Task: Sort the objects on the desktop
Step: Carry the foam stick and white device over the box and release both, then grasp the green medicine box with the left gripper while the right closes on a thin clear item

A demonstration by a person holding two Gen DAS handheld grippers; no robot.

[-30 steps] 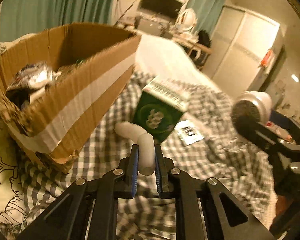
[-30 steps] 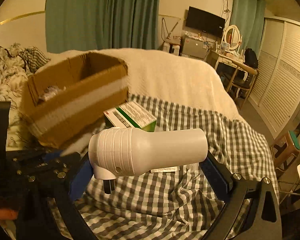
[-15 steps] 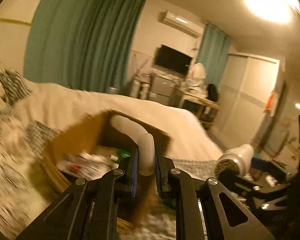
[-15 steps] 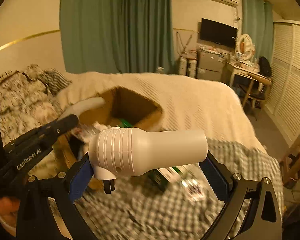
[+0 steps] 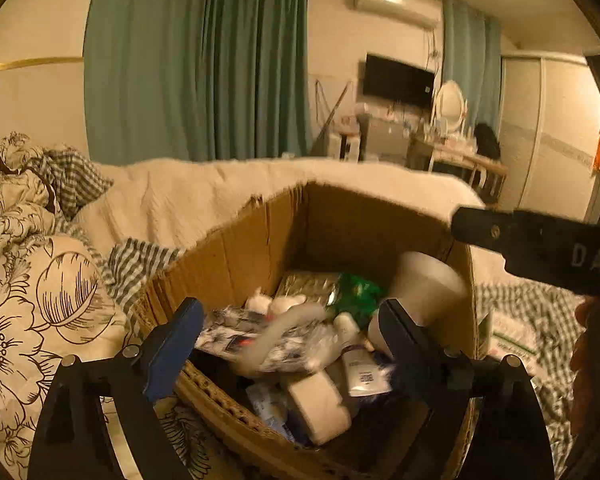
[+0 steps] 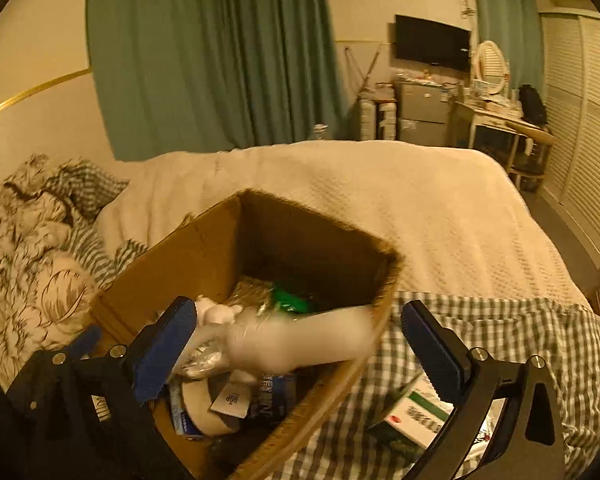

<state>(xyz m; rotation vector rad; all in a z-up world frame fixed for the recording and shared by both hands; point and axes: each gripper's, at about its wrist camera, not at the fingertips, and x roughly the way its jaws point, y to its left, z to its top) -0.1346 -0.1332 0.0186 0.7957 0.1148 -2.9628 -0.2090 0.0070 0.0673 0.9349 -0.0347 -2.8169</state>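
Both the left claw [image 5: 288, 336] and right claw [image 6: 296, 344] gape above the box [image 6: 216, 240]; let the white pieces land inside, then lift straight clear.

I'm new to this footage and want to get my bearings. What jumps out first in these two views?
The open cardboard box on the bed dominates both views, crammed with packets, a tape roll and a small tube. Both claws hover wide open over it: below the right claw a blurred white appliance lies across the box's rim, and a blurred white tube shows between the left claw's fingers. A green-and-white carton lies outside on the checked cloth.
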